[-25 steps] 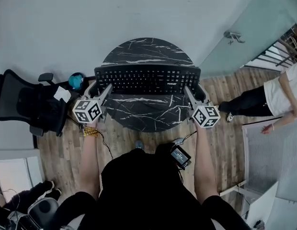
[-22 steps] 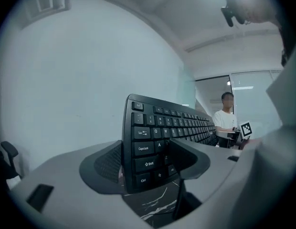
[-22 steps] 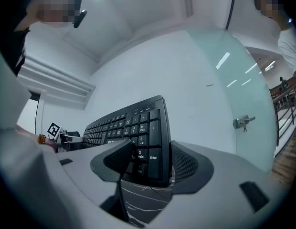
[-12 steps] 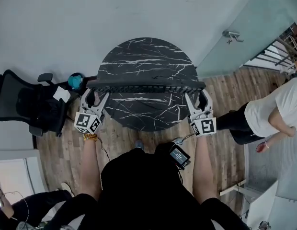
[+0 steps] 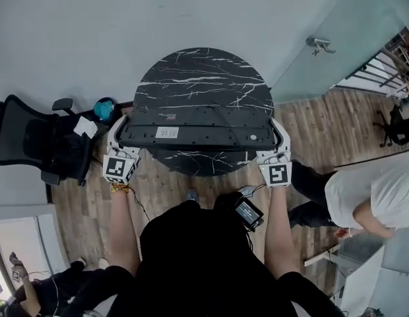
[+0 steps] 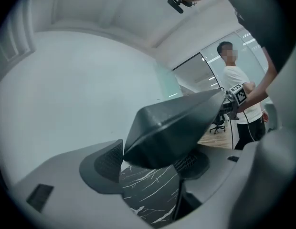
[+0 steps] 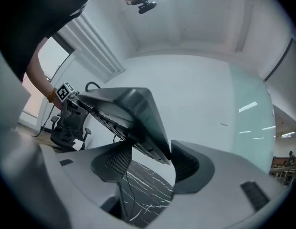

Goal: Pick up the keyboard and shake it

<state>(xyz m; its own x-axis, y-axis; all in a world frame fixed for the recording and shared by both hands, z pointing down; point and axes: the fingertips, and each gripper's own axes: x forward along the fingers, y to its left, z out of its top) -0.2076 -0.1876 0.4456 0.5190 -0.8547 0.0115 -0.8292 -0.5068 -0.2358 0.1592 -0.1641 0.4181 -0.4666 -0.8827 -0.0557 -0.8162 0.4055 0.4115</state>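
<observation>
Currently: black full-size computer keyboard (image 5: 194,129) is off the round black marble-pattern table (image 5: 203,78) and held in the air over the table's near half. Its flat underside, with a white label, is turned up toward the head camera, so the keys face away.

Left gripper (image 5: 119,132): jaws clamped on the keyboard's left short end. The left gripper view shows the end of the case (image 6: 172,128) wedged between the two ribbed pads (image 6: 110,159), with table surface visible beneath it, clear of contact.

Right gripper (image 5: 278,136): jaws clamped on the right short end. The right gripper view shows the thin edge of the keyboard (image 7: 133,113) pinched between its pads (image 7: 184,163), again with the table below.

Key relation: the long axis runs left to right, spanning straight from one gripper to the other. Each gripper holds one end from the near side, neither nearer the middle. Grip looks symmetric.

Judgement: pick-up is done and the board is inverted, so the shaking step is in hand. Both ends must move together, since a lag on one side would twist the case in the pads. The right-side hold looks thin, near the edge, and is the likelier place to slip
</observation>
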